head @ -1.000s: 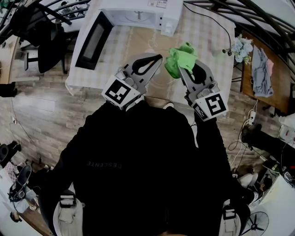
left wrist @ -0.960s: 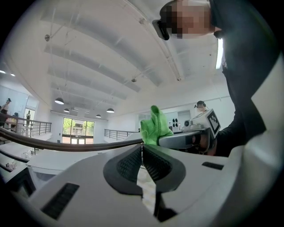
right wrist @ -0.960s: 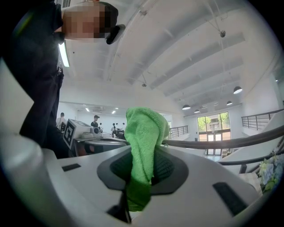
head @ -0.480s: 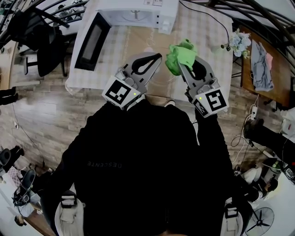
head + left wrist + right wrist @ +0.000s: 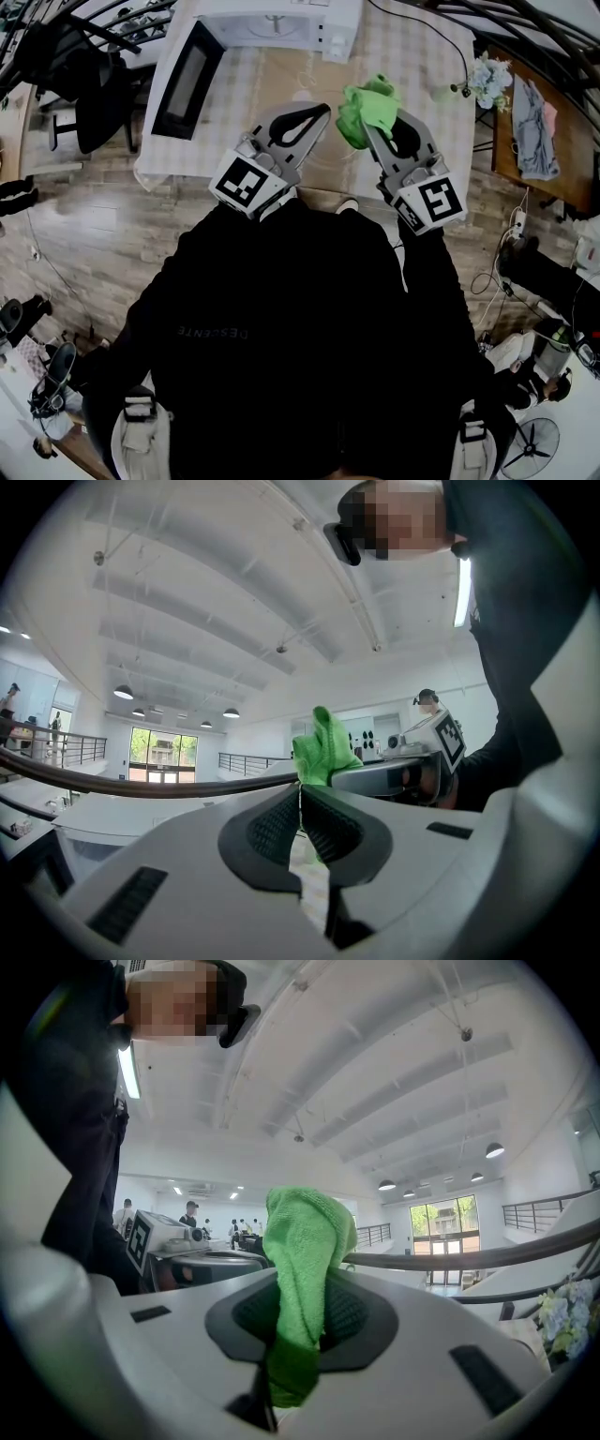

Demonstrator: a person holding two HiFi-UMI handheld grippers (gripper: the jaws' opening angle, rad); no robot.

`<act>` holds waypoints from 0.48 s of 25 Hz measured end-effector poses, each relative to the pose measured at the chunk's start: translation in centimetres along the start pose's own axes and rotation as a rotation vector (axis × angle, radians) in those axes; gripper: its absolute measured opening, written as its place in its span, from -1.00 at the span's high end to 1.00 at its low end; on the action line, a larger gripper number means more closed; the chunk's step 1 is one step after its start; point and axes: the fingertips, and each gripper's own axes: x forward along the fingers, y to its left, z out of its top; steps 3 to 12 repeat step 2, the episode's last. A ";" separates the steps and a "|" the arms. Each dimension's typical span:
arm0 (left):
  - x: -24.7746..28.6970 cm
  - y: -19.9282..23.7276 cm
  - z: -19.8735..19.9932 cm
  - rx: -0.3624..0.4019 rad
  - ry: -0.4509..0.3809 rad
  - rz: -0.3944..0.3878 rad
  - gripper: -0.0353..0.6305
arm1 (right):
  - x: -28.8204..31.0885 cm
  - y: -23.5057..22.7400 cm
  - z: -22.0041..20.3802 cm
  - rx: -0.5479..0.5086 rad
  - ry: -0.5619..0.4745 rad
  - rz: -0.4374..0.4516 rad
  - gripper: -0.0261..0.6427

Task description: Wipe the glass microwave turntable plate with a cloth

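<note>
Above table (image 5: 429,67), right tool (image 5: 298,1309) clamps cloth (image 5: 306,1232); microwave (image 5: 281,21): head view only.

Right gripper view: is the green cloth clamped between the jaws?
Yes, the green cloth sits pinched between the jaws of the right gripper, its top bunched above them.

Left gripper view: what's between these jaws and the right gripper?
A crumpled green cloth, clamped in the right gripper, bunched up between them. Left gripper view and head view both show it.
</note>
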 end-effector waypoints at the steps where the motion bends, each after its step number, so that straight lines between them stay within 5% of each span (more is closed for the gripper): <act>1: 0.0 0.0 0.0 0.000 0.001 0.000 0.83 | 0.0 0.0 0.0 -0.001 0.001 0.000 0.67; 12: 0.1 0.0 -0.1 0.001 0.002 0.000 0.83 | 0.0 0.0 0.0 -0.001 0.002 0.001 0.67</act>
